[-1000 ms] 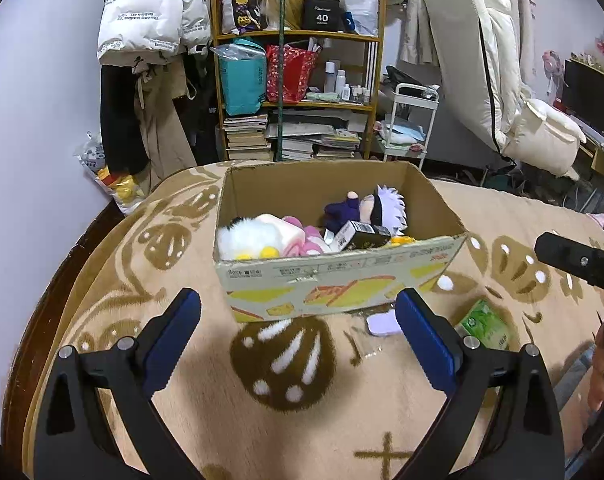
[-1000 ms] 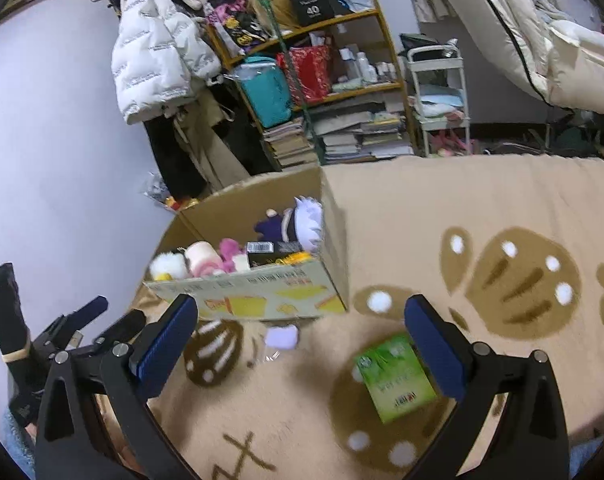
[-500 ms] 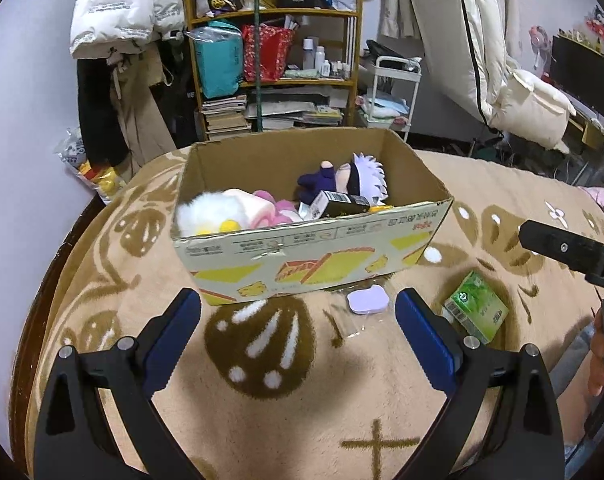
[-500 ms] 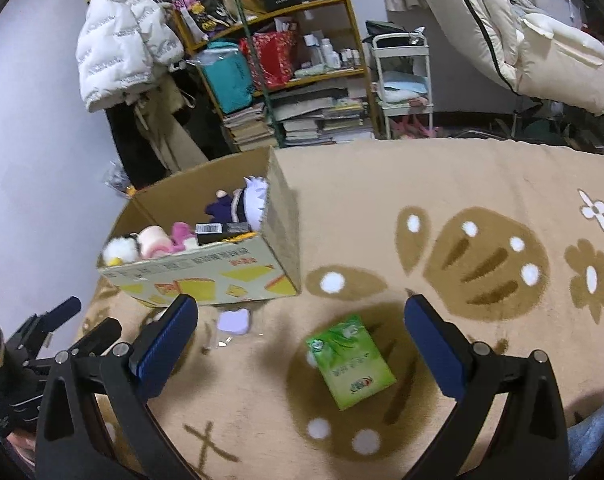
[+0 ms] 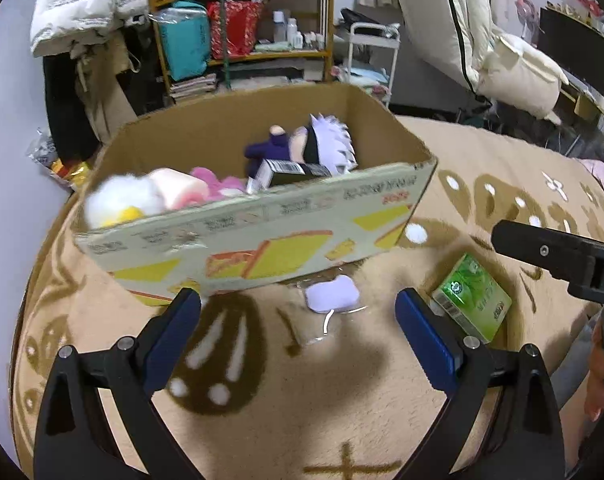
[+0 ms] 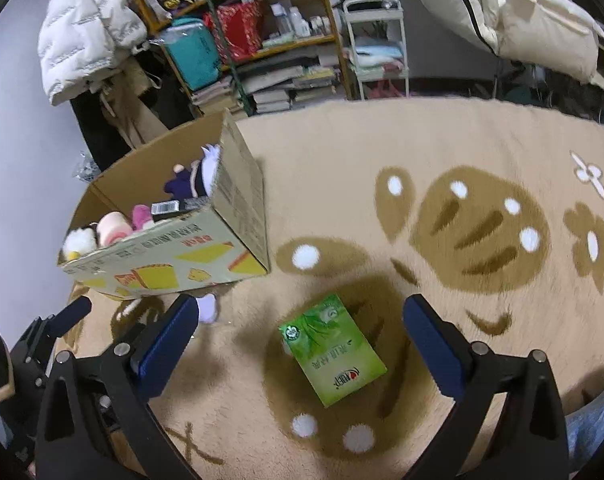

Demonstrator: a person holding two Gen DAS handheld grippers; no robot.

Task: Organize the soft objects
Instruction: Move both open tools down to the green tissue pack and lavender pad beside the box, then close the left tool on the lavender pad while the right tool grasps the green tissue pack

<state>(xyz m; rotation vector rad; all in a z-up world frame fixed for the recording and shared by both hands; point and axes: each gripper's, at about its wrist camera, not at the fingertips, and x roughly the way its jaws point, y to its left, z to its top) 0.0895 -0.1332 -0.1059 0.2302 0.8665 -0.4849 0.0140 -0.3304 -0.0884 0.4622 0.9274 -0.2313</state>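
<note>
A: Which step is this?

B: I'd call it the approach. Both grippers are spread wide and hold nothing. The left gripper [image 5: 297,316] hangs over the rug [image 5: 342,400], with the pouch [image 5: 332,299] lying just past its fingertips, roughly midway between them and close against the front of the box [image 5: 261,240].

A: And the right one?

B: The right gripper [image 6: 299,328] has the green pack [image 6: 333,350] on the rug between its fingers, a little nearer the right finger's side than the box is. The box sits beyond the left finger, already holding plush toys [image 5: 314,148].

A: What does the next move call for?

B: Probably lowering until the fingers straddle the pack or the pouch, then closing. The pouch lies flat, so the tips must reach the pile. Whether it's truly soft, I can't tell.
</note>
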